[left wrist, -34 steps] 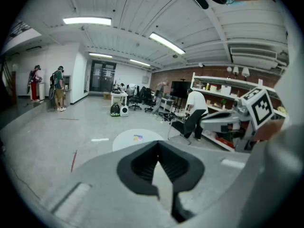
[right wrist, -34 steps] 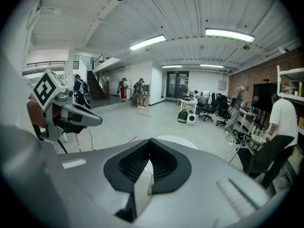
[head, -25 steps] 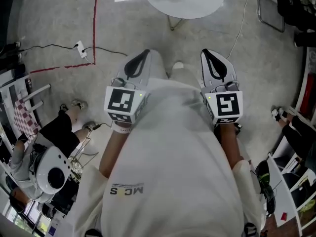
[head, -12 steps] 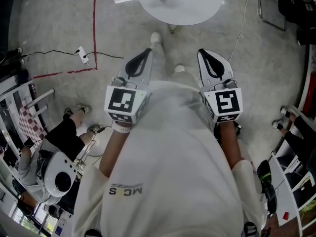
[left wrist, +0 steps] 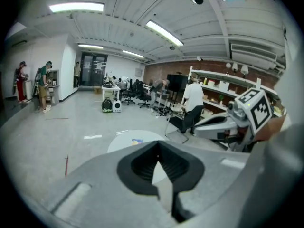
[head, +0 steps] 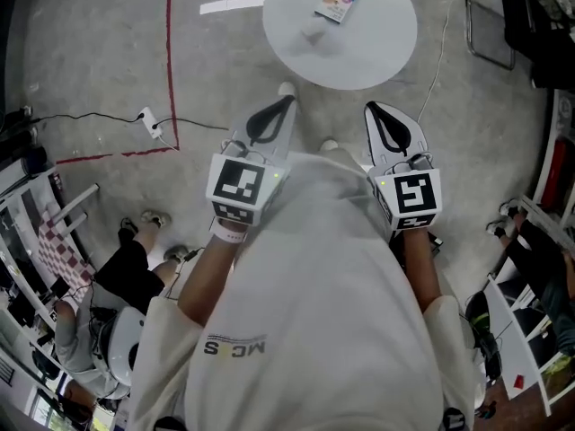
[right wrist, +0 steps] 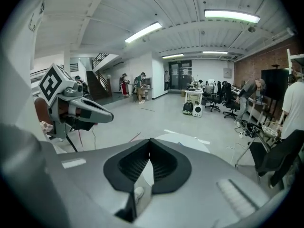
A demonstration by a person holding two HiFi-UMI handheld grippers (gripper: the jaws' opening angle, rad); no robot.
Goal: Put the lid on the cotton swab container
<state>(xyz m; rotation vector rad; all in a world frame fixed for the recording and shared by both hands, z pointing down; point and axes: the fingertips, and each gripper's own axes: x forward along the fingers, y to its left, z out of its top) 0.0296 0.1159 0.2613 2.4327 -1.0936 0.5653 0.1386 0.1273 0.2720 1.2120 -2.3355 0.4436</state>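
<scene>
A round white table stands ahead of me on the concrete floor. On it lie a small colourful box and a small pale object too small to identify. My left gripper and right gripper are held side by side in front of my body, short of the table's near edge. Both are shut with nothing between the jaws. The left gripper view shows its shut jaws with the table and box beyond. Past its own shut jaws, the right gripper view shows the table.
Red tape marks the floor at left, with a power strip and cable beside it. A metal chair stands at the upper right. A seated person is at lower left, and shelving at right.
The view has moved forward toward the table; more of its top and the box now show. Both grippers have shifted a little forward and stay shut.
</scene>
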